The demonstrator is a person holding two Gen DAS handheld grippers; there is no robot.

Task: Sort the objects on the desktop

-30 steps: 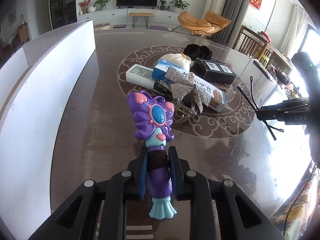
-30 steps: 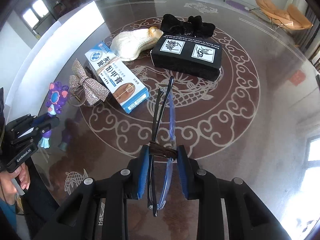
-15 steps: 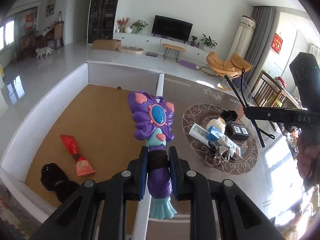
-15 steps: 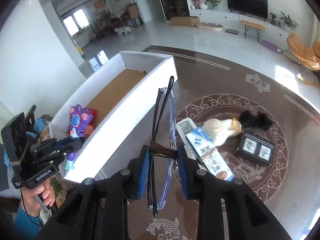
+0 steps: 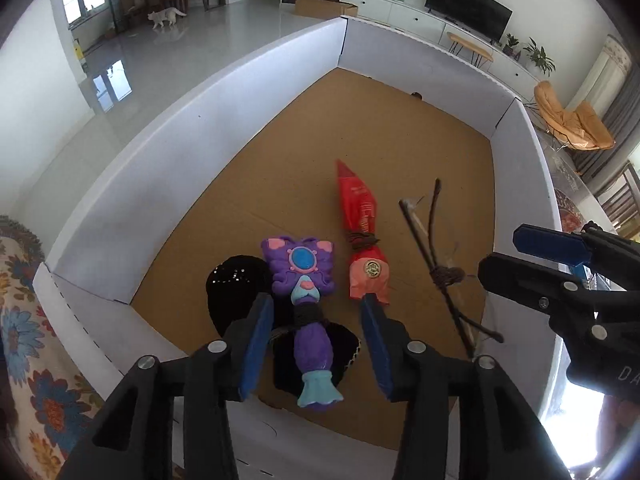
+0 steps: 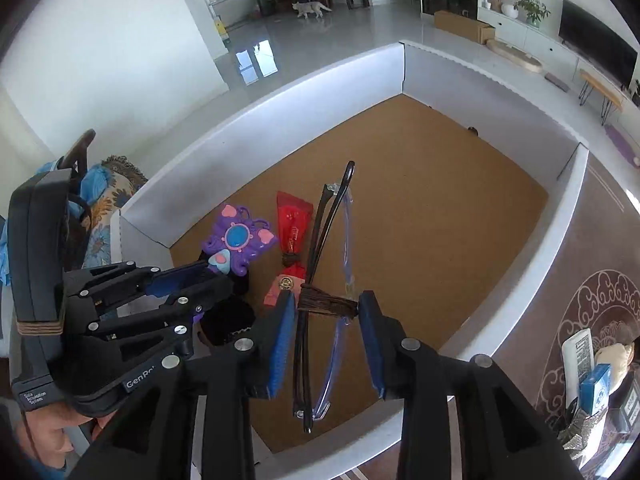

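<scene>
Left wrist view: the left gripper (image 5: 316, 340) is seen above the white-walled box (image 5: 224, 112) with a brown cardboard floor. Its jaws have just been opening and stand apart; the purple toy (image 5: 304, 292) lies between the blue pads, clear of both. A red packet (image 5: 362, 240) and a black cloth (image 5: 236, 284) lie on the box floor beside the toy.

In the right wrist view, the right gripper (image 6: 326, 344) is also held over the box, its jaws just opened. The glasses (image 6: 320, 280), tied with brown cord, are seen between the pads; whether the cord bundle touches the pads cannot be told.
</scene>
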